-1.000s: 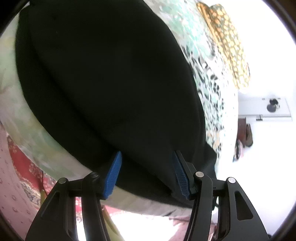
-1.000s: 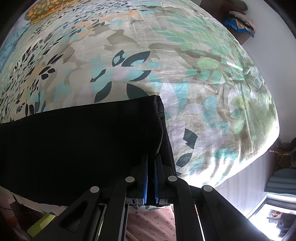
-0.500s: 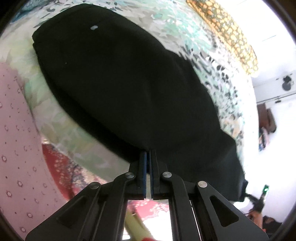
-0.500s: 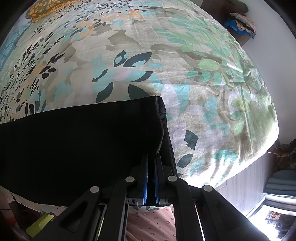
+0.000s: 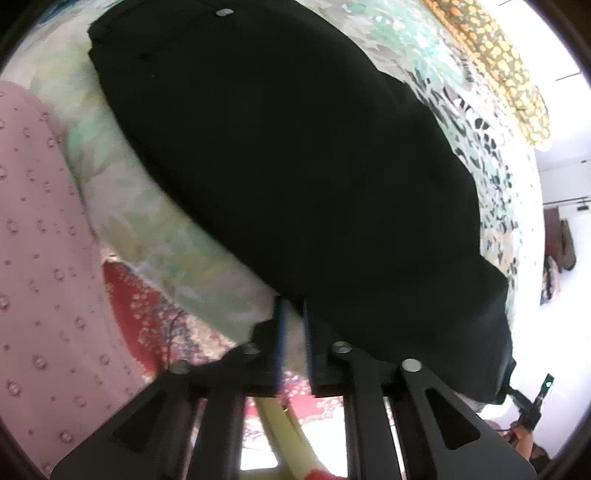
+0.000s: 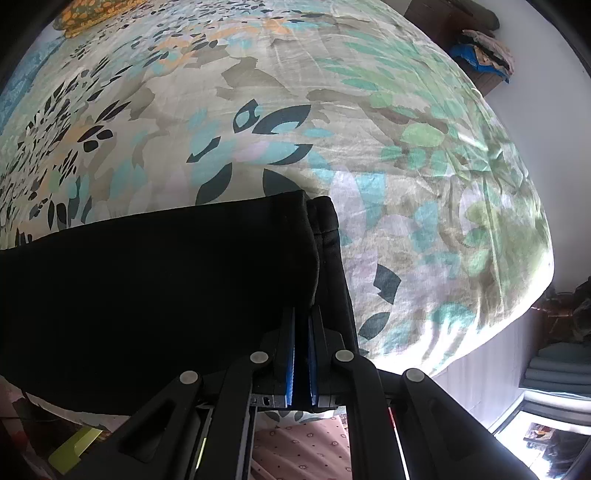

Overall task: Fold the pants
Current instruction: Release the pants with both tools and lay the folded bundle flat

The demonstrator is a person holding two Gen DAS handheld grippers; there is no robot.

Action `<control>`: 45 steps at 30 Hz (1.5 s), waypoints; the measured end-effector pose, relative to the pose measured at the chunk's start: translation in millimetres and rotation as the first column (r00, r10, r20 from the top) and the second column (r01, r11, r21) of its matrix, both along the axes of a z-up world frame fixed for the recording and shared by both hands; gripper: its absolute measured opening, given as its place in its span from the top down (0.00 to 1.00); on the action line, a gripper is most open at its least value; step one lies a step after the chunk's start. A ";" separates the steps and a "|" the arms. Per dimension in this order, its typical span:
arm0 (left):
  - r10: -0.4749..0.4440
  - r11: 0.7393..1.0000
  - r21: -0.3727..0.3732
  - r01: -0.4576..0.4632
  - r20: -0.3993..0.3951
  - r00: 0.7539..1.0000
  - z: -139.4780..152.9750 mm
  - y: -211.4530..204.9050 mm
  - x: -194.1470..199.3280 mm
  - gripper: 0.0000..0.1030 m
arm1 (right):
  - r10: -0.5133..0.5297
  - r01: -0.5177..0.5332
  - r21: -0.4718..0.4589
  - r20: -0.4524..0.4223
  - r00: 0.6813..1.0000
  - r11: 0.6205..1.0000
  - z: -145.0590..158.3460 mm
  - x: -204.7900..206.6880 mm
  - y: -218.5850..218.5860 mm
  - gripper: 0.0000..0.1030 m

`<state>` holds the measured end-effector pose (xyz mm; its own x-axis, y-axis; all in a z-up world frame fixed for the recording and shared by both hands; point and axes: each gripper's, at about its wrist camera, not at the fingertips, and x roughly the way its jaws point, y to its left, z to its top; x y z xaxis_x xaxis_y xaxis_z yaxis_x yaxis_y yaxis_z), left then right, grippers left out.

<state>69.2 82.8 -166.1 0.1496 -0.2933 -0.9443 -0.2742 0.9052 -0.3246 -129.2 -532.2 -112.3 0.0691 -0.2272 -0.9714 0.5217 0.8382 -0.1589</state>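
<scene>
My black fabric pants (image 5: 295, 177) lie flat across the bed's floral printed sheet (image 6: 258, 110), with a small silver button (image 5: 223, 12) showing at their far end in the left wrist view. An orange and yellow patterned cloth (image 5: 509, 74) lies at the far side of the bed.

My left gripper (image 5: 293, 317) stands at the near edge of the pants, over the sheet. Its jaws are opening, with a narrow gap between the 2 blue pads (image 5: 281, 332). Light sheet shows through that gap; I see no cloth pinched there (this frame is motion-blurred, so the pad edges are soft). A pink dotted fabric (image 5: 33, 240) fills the left margin of that view.

My right gripper (image 6: 302, 321) is clamped at the hem corner of the pants. Its jaws stand nearly together, and the black cloth runs down between the blue pads. The hem shows 2 layers, the upper one lying slightly short of the lower (image 6: 325, 221).
</scene>
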 end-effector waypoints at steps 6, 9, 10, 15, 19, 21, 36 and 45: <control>0.000 1.000 0.017 0.000 0.020 1.000 34.8 1.2 -15.4 0.50 | -0.025 0.025 0.001 0.027 0.999 1.000 5.1 -7.8 -4.8 0.55; -0.010 0.999 0.032 0.007 0.109 0.994 65.1 0.6 -17.1 0.48 | -0.076 0.078 -0.015 0.085 0.993 0.997 16.7 -21.8 -11.0 0.50; -0.013 0.999 0.042 0.007 0.147 0.989 74.6 0.2 -12.1 0.46 | -0.102 0.106 -0.033 0.116 0.988 0.994 23.8 -28.3 -12.9 0.50; -0.097 0.990 0.131 0.054 0.347 0.933 90.8 -3.0 47.9 0.24 | -0.031 0.083 -0.167 0.296 0.955 0.982 70.4 -39.2 26.8 0.31; -0.205 0.919 0.389 0.060 0.344 0.916 46.9 -13.7 104.7 0.25 | 0.013 0.000 -0.035 0.386 0.923 0.999 69.4 -18.6 71.4 0.28; -0.169 0.827 0.562 0.021 0.213 0.962 11.0 -6.4 120.1 0.27 | 0.007 -0.034 0.058 0.408 0.913 0.998 53.7 -4.4 89.8 0.28; -0.302 0.933 0.290 0.212 0.313 0.901 19.4 -71.8 136.4 0.06 | -0.144 0.008 0.309 0.418 0.897 0.951 -18.9 8.2 112.7 0.27; -0.104 0.897 0.441 -0.038 0.294 0.950 -32.8 -66.8 179.8 0.00 | -0.176 0.001 0.355 0.461 0.870 0.935 -19.4 -1.5 105.3 0.26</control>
<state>248.9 16.0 -198.9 0.4459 0.1279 -0.8859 -0.1948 0.9799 0.0434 -130.7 -426.9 -131.7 0.5396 0.0750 -0.8386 0.5330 0.7406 0.4092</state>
